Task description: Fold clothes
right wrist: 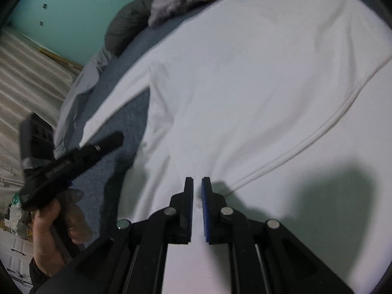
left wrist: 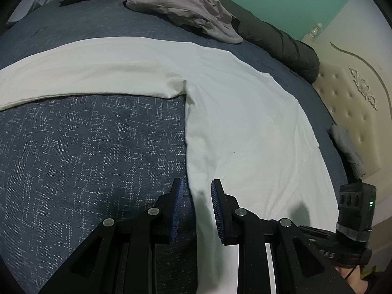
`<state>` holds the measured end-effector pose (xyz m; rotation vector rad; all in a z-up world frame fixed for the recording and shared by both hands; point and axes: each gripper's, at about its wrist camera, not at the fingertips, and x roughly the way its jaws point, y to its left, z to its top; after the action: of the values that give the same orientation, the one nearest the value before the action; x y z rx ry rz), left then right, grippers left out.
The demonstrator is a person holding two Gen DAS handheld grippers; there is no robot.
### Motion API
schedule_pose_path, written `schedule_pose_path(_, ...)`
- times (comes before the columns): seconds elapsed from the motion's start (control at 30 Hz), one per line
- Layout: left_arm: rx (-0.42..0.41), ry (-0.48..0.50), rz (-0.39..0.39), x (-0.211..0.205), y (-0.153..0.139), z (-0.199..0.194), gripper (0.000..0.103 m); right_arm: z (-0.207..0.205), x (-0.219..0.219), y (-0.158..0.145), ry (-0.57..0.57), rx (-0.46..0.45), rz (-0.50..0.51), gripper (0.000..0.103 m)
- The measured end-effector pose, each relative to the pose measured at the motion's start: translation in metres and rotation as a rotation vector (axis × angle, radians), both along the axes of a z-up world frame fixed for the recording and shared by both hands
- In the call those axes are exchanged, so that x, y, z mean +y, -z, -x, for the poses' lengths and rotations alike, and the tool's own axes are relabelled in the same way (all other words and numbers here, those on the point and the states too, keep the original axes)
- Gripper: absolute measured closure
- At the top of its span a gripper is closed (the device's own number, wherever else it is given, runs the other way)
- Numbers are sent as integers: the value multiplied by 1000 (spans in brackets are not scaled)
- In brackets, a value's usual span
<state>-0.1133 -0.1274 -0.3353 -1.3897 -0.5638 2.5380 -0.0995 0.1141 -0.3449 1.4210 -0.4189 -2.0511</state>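
A white long-sleeved shirt (left wrist: 245, 122) lies flat on the blue patterned bedspread (left wrist: 85, 147), one sleeve (left wrist: 85, 73) stretched out to the left. My left gripper (left wrist: 197, 191) hangs open over the shirt's side edge. The cloth runs under the gap and the pads are not touching it. In the right wrist view the shirt (right wrist: 245, 85) fills the frame, with a hem seam (right wrist: 318, 132) curving across it. My right gripper (right wrist: 197, 183) hovers just above the cloth, its blue pads a narrow slit apart and nothing pinched. A hand (right wrist: 46, 223) holds the left gripper (right wrist: 115, 140) at the left.
A crumpled grey garment (left wrist: 191, 12) and a dark green quilt (left wrist: 281, 46) lie along the bed's far side. A cream tufted headboard (left wrist: 355, 103) stands at the right. The right gripper's black housing with a green light (left wrist: 357, 203) is close by. Striped floor (right wrist: 24, 73) lies beyond the bed's edge.
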Motion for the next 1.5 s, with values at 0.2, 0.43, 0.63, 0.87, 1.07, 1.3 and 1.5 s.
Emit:
schedule_pose_path(0.2,-7,-69,-19,-26,3,-4,77,15,41,-23,41,111,7,95)
schedule_pose_path(0.43,-25,-217,-32,-77,12,-12,77,28,81,-6,103,128,49,92)
schedule_pose_path(0.63,-48,-385,-82,-121,20,-23,74,36,98,-1,115,99,102,92)
schedule_pose_path(0.87,-49,-570,-53,-190,5,-29,54,37,102,-11,88,122,139,88)
schedule_pose_path(1.07,-78,-691,-60,-255,1,-30,46,39,103,-12,85,125,140,85)
schedule_pose_path(1.3,-89,-798,-93,-309,9,-25,45,44,110,-11,112,115,144,84)
schedule_pose_path(1.5,-54,-867,-164,-342,17,-21,45,45,106,-6,105,113,124,84)
